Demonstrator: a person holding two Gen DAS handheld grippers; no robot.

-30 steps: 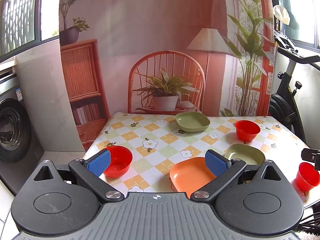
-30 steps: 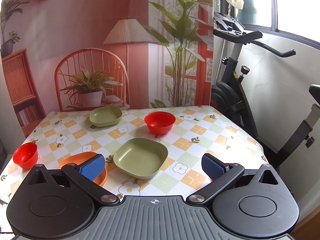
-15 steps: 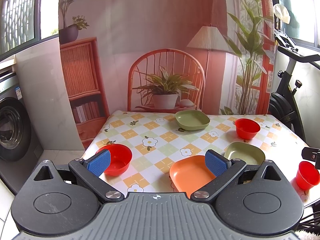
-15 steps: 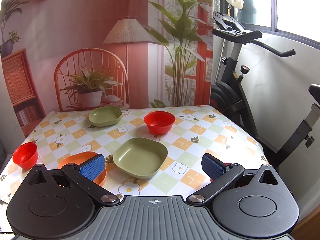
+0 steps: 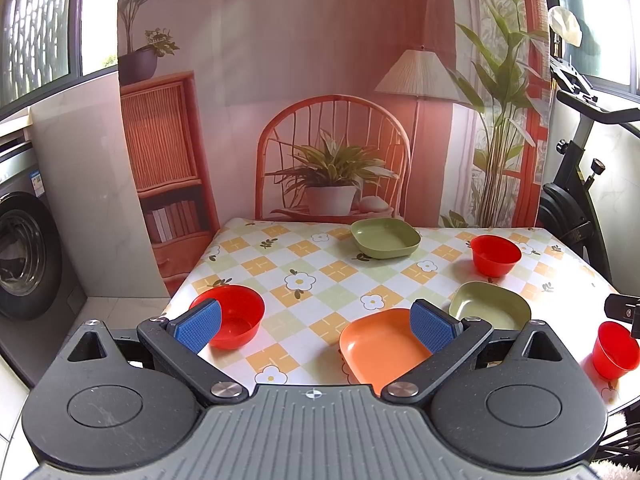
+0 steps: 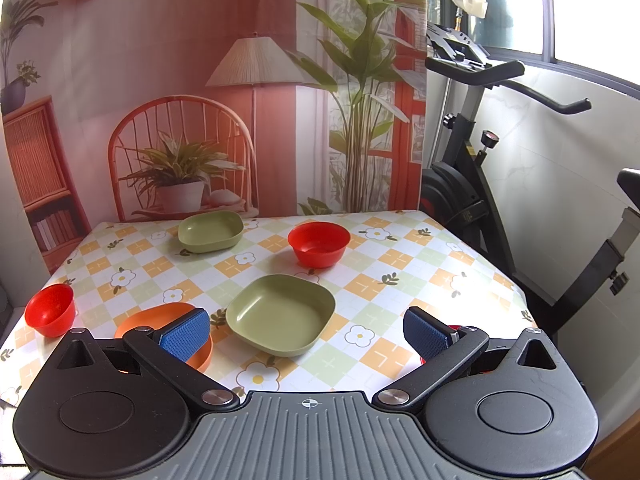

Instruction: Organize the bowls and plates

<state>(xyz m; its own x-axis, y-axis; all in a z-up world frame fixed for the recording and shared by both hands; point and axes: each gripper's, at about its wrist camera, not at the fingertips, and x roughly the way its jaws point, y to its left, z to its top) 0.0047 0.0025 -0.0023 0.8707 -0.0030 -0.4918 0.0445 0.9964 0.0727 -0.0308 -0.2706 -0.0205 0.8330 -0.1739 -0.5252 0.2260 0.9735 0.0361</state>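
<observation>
A printed backdrop (image 5: 320,80) showing a rattan chair, lamp and plants fills the frame's centre behind the checked, flowered tablecloth (image 5: 320,276). A washing machine (image 5: 24,256) stands lower left; an exercise bike (image 6: 500,184) and bright windows (image 6: 592,12) occupy the right.

My left hand-held gripper (image 5: 316,322) is level, pointing forward, jaws spread wide, blue pads (image 5: 199,325) facing each other, nothing between them. My right hand-held gripper (image 6: 306,334) is in the same pose: level, wide apart, pads (image 6: 425,337) bare, gripping nothing. Both hover above the counter (image 6: 404,276), touching nothing.
</observation>
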